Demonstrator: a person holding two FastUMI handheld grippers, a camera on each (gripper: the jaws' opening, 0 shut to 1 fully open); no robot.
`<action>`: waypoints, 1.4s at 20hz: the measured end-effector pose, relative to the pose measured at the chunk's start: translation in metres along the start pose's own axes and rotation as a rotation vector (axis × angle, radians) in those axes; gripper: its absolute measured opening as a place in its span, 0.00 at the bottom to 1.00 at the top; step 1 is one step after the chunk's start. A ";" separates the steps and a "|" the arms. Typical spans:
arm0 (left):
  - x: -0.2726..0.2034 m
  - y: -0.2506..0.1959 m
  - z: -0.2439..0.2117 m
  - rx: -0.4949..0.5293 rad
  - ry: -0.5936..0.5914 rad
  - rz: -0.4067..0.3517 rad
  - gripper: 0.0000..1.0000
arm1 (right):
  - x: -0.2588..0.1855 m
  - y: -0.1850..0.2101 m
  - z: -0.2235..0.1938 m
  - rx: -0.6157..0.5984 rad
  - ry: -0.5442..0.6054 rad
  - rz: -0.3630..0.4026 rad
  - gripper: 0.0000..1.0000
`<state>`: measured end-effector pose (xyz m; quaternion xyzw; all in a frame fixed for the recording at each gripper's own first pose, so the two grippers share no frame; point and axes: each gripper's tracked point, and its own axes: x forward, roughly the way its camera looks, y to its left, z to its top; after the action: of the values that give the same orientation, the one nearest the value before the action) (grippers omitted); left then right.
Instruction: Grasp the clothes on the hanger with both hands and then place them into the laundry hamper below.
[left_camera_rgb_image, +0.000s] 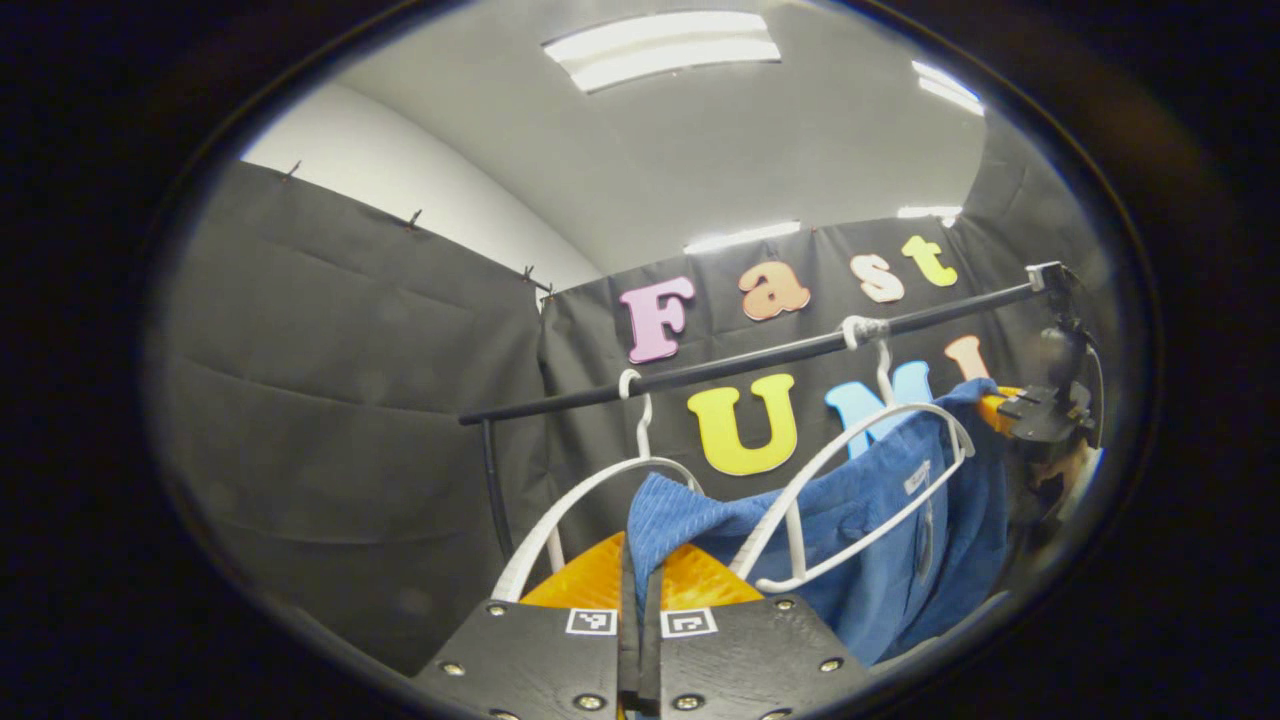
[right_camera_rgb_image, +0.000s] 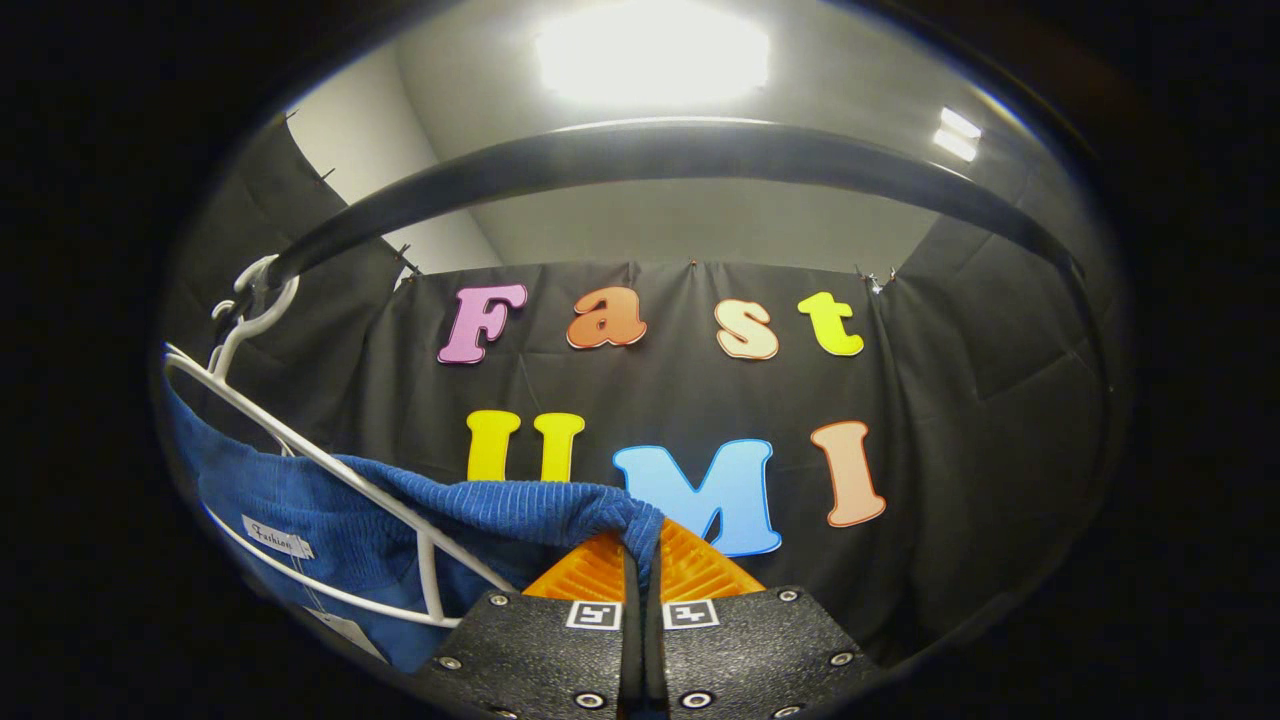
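Note:
A blue ribbed garment (left_camera_rgb_image: 880, 530) hangs on a white hanger (left_camera_rgb_image: 905, 470) under a black rail (left_camera_rgb_image: 740, 365). My left gripper (left_camera_rgb_image: 640, 575) is shut on one pinched corner of the cloth near the bottom of the left gripper view. At that view's far right, the other gripper (left_camera_rgb_image: 1035, 412) holds the garment's far corner. In the right gripper view my right gripper (right_camera_rgb_image: 640, 555) is shut on a fold of the blue garment (right_camera_rgb_image: 330, 530), which stretches left over the white hanger (right_camera_rgb_image: 330, 470). The rail (right_camera_rgb_image: 660, 160) arcs overhead.
A second white hanger (left_camera_rgb_image: 590, 500) hangs bare on the rail, left of the garment. A black upright post (left_camera_rgb_image: 495, 490) carries the rail's left end. Black cloth walls close in behind and on the sides.

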<state>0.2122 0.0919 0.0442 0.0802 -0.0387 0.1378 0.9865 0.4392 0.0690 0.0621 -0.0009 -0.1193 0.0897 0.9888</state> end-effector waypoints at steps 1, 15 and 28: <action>0.000 -0.001 -0.001 0.007 0.003 0.002 0.00 | 0.002 0.002 -0.007 -0.010 0.014 0.002 0.00; -0.025 -0.006 -0.054 -0.074 0.119 0.002 0.01 | -0.032 0.005 -0.070 -0.113 0.165 0.095 0.01; -0.060 -0.037 -0.107 -0.080 0.229 -0.024 0.00 | -0.087 -0.010 -0.151 -0.076 0.376 0.126 0.01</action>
<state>0.1707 0.0591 -0.0721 0.0249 0.0699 0.1323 0.9884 0.3932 0.0470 -0.1049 -0.0624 0.0646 0.1449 0.9854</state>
